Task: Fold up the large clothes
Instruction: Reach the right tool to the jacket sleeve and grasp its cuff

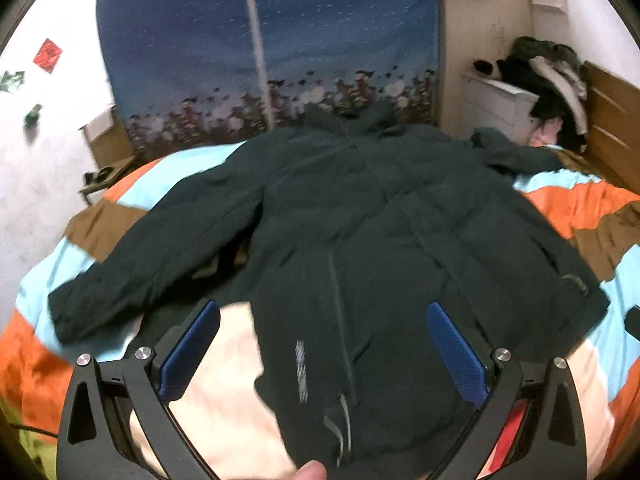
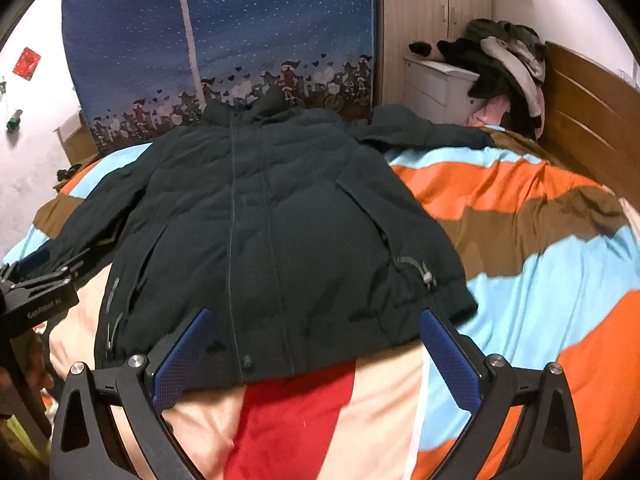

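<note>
1 dark jacket flat on striped bedspread, blue curtain behind

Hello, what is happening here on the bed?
A person holds two grippers above a dark padded winter jacket that lies spread flat, front up, on a striped orange, blue and brown bedspread. The left gripper and the right gripper are both open near the hem. Nothing is gripped or folded yet.

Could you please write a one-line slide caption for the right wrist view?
Open right gripper poised over the hem of a dark jacket spread flat on a striped bedspread.
</note>
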The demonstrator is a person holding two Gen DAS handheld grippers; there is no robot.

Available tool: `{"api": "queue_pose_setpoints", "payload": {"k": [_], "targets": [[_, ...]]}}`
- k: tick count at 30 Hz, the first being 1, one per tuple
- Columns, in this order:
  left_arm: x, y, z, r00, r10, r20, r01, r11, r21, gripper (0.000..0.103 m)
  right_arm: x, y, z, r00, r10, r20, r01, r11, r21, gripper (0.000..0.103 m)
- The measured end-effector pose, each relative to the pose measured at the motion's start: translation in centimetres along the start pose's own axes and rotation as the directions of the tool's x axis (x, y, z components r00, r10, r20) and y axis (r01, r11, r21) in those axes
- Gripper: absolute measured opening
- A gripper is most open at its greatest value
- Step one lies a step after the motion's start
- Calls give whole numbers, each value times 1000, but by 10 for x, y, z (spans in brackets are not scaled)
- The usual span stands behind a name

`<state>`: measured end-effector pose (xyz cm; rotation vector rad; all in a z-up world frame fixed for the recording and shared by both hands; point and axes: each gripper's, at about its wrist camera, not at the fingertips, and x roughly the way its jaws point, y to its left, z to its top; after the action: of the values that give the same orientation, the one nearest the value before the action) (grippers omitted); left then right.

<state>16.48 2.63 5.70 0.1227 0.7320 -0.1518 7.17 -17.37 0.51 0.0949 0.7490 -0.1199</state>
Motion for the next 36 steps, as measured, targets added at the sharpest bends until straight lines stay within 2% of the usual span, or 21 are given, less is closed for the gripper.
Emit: {"api": "queue_pose_setpoints", "payload": {"k": [3, 7, 10, 14, 18, 20, 22, 27, 32, 36], "targets": [[5, 11, 23, 992, -127, -7, 127, 992, 14, 101, -1, 7, 30, 1000, -28, -6, 28, 1000, 13, 103], [9, 11, 54, 990, -138, 3, 137, 989, 63, 101, -4, 12, 81, 999, -43, -29, 45, 997, 63, 103], [17, 10, 76, 993, -121, 0, 120, 988, 94, 101, -6, 19, 117, 996, -78, -45, 82, 993, 80, 103], [44, 7, 110, 989, -145, -9, 145, 983, 114, 101, -1, 31, 167, 992, -100, -71, 106, 991, 78, 103], [88, 0, 145, 981, -174, -84, 182, 979, 93, 101, 16, 33, 197, 999, -43, -19, 44, 996, 78, 103], [105, 2, 158, 983, -164, -85, 171, 982, 77, 101, 44, 28, 210, 1000, -12, 2, 12, 998, 66, 103], [128, 3, 169, 986, -146, -79, 151, 987, 53, 101, 81, 15, 220, 1000, 9, -5, -9, 998, 67, 103], [189, -21, 191, 991, -106, -86, 111, 992, 55, 101, 164, -51, 235, 1000, -13, 6, 13, 998, 63, 103], [244, -68, 210, 994, -101, -52, 103, 994, 47, 101, 231, -149, 246, 999, -31, 25, 26, 983, 184, 103], [292, -108, 222, 991, -113, -70, 114, 993, 14, 101, 274, -217, 256, 998, -35, 47, 20, 961, 275, 103]]}}
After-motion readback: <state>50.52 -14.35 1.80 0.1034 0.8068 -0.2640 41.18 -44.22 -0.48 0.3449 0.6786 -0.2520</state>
